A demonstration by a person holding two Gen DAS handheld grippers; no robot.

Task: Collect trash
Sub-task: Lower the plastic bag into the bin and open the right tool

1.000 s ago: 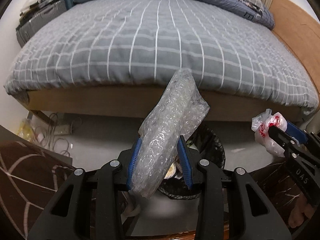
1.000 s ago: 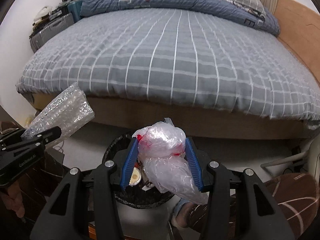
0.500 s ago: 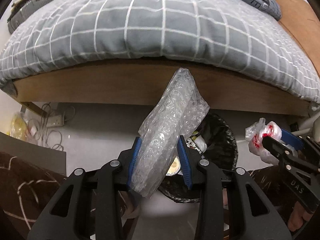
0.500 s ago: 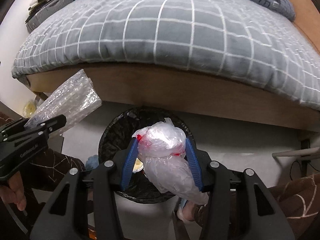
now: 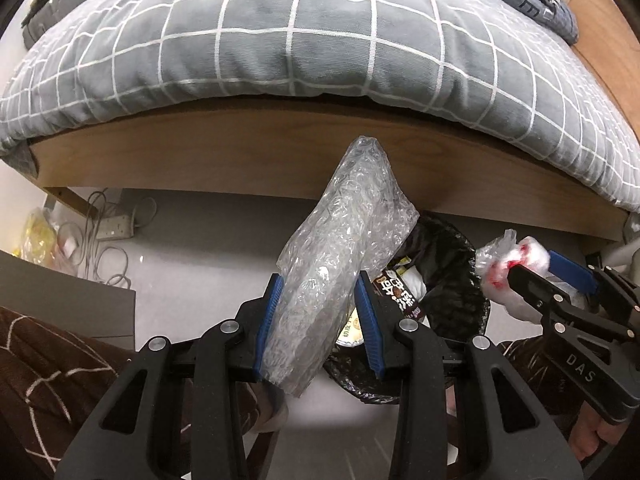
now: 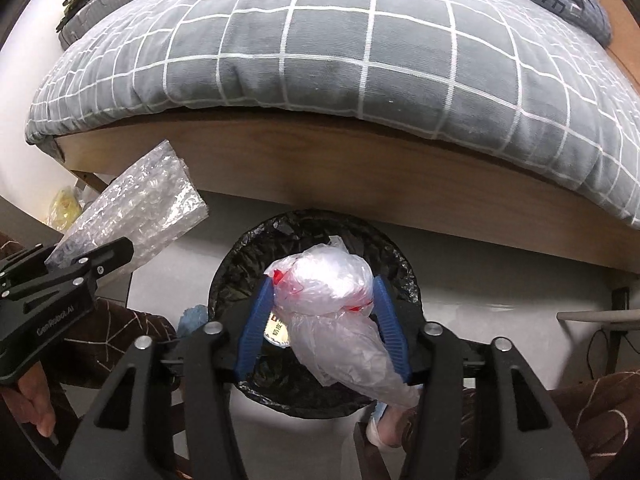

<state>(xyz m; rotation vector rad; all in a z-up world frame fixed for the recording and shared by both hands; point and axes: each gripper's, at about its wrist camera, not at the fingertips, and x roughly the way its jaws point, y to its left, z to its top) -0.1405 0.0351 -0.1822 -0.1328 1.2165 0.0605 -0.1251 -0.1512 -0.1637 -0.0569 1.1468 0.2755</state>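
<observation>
A: What are the left tongs (image 5: 320, 316) holding?

B: They are squeezing a roll of bubble wrap (image 5: 340, 264) between their blue pads, and it is sticking up and leaning to the right past the tips

A: And the right tongs (image 6: 322, 320)?

B: They are clamping a crumpled clear plastic bag (image 6: 332, 312) with red print, its tail hanging down towards the handle

A: Where is the bin sitting?

B: The bin (image 6: 240, 264), lined with a black bag, is lying directly beneath the right tongs on the floor (image 6: 500, 280), with the bed (image 6: 360, 60) rising just beyond it. From the left tongs it is showing below and to the right (image 5: 452, 264), partly hidden behind the bubble wrap, with packets of rubbish (image 5: 400, 292) already lying inside

A: Anything off to the left?

B: A power strip (image 5: 114, 228) with coiled cables is lying on the floor beyond the left tongs
</observation>
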